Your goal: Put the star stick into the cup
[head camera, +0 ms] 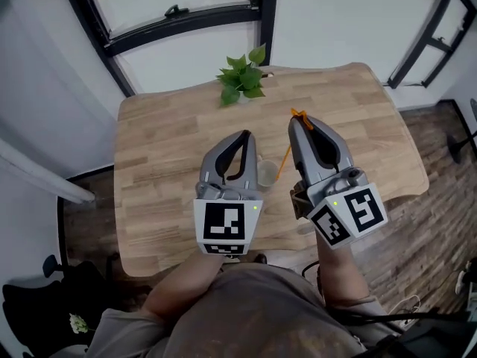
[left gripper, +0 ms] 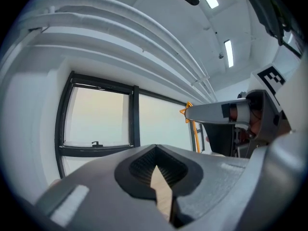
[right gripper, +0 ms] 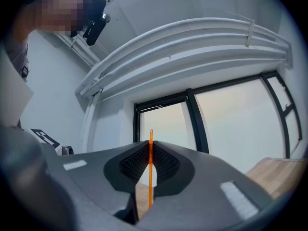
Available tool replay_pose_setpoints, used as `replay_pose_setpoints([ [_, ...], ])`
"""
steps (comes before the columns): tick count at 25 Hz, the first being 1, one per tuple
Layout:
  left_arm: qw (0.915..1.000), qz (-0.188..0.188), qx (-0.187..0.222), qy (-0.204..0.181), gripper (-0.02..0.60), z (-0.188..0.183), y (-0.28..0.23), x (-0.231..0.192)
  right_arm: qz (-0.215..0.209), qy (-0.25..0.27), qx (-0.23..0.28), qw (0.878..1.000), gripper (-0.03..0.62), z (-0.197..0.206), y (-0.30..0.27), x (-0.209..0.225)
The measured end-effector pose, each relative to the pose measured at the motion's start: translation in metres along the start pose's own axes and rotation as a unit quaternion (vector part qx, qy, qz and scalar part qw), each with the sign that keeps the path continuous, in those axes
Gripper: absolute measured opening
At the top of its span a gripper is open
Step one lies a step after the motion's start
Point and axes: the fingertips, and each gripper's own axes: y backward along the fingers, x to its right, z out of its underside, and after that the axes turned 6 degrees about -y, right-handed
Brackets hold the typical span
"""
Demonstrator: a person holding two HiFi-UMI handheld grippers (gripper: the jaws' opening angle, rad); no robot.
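Our right tongs (head camera: 298, 121) are shut tight on the orange star stick (head camera: 285, 159). Our left tongs (head camera: 243, 136) are closed with nothing in them. The clear cup (head camera: 266, 174) stands between them on the tabletop (head camera: 164, 140). We think we should keep the plain end over the cup's mouth, go down slowly, and only then let go. The stick is long and thin. Its star end points up and far. Its plain end slants down and left to the cup's rim.

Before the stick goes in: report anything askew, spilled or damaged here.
Nothing stands out. The clear plastic cup stands upright on the wooden table, no spill, and the orange star stick is straight, held in the right gripper.
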Motion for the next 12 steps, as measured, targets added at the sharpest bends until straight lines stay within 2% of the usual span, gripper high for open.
replay_pose_setpoints([
  [5, 0.9999, 0.007, -0.002, 0.012, 0.0, 0.009, -0.02, -0.022, 0.008, 0.005, -0.008, 1.0, 0.044, 0.009, -0.027, 0.006],
  [12, 0.9986, 0.024, -0.029, 0.038, 0.0, 0.047, -0.041, -0.036, 0.038, -0.014, -0.044, 0.998, 0.044, 0.053, -0.049, 0.032],
])
